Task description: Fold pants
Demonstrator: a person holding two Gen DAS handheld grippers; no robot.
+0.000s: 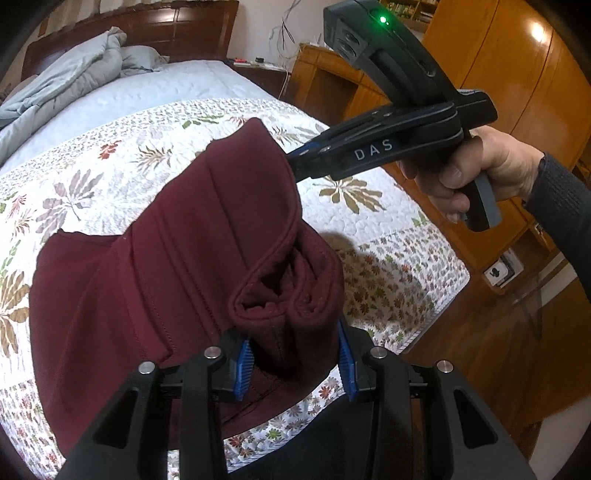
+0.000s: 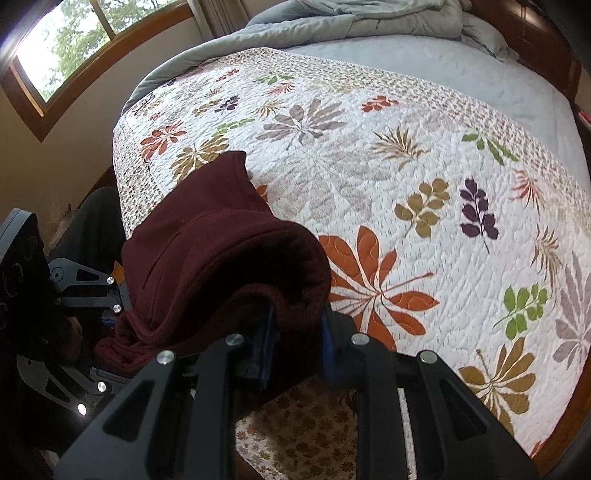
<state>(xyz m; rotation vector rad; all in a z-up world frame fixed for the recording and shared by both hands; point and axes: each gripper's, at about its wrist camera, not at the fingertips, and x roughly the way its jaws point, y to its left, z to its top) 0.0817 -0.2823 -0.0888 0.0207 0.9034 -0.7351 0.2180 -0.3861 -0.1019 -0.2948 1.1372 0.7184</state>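
Observation:
The maroon pants (image 1: 177, 258) are lifted above the floral quilt (image 1: 110, 158), part still lying on it at the left. My left gripper (image 1: 293, 363) is shut on a bunched edge of the pants, blue pads pressing the folds. My right gripper (image 1: 295, 162) is shut on the far corner of the same pants and holds it up. In the right wrist view the pants (image 2: 221, 266) drape over my right gripper (image 2: 297, 347), whose fingers clamp the thick cloth. The left gripper's body (image 2: 85, 291) shows at the left edge there.
The bed has a pale blue sheet (image 1: 155, 88), a grey duvet (image 1: 62, 81) bunched at the dark wooden headboard (image 1: 147, 26). Wooden cabinets (image 1: 498, 66) and floor (image 1: 480, 369) lie to the right of the bed. A window (image 2: 74, 40) is on the far wall.

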